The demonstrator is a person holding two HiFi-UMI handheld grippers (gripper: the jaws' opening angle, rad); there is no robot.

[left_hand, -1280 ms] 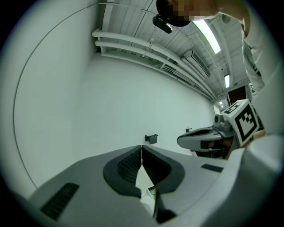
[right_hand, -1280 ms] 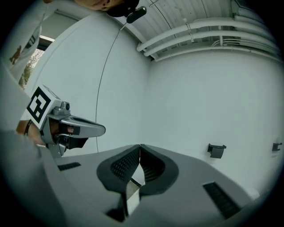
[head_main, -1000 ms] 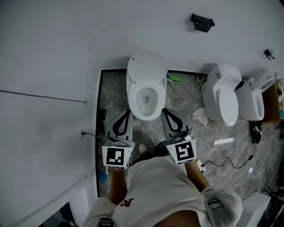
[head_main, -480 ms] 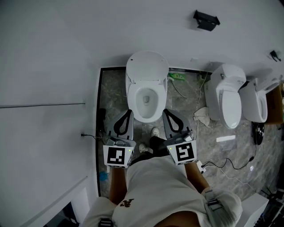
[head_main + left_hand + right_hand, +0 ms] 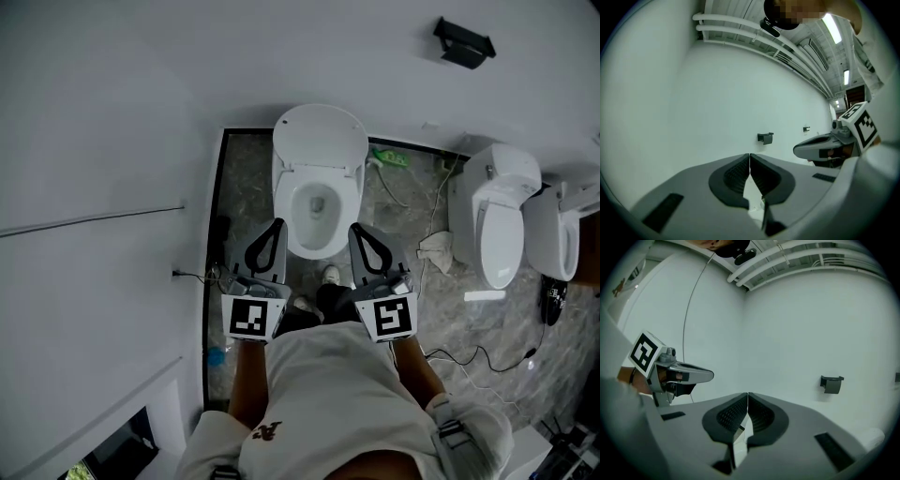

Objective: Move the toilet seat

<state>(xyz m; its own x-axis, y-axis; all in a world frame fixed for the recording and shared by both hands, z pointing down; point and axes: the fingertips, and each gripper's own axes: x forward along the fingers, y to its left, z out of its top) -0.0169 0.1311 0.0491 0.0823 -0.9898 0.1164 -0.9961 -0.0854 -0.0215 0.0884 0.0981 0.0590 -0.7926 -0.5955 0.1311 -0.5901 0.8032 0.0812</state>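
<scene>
Task not begun. Toilet seat (image 5: 292, 214) lies down and untouched, lid raised. Left hand-held gripper (image 5: 275, 230) and right hand-held gripper (image 5: 358, 232) flank the bowl's front, each pressed together and empty. Grasping and moving remain.

Rightmost toilet (image 5: 553, 239): cut off by the head view's right edge. Green item (image 5: 392, 157) on the floor (image 5: 244, 187): too small to identify. Black wall fixture (image 5: 464, 42): type indeterminate. Left gripper (image 5: 749, 157) and right gripper (image 5: 747, 395) each block the lower part of their own view. The white sliver (image 5: 752, 187) showing behind the fingers (image 5: 731, 176) is unidentifiable.
</scene>
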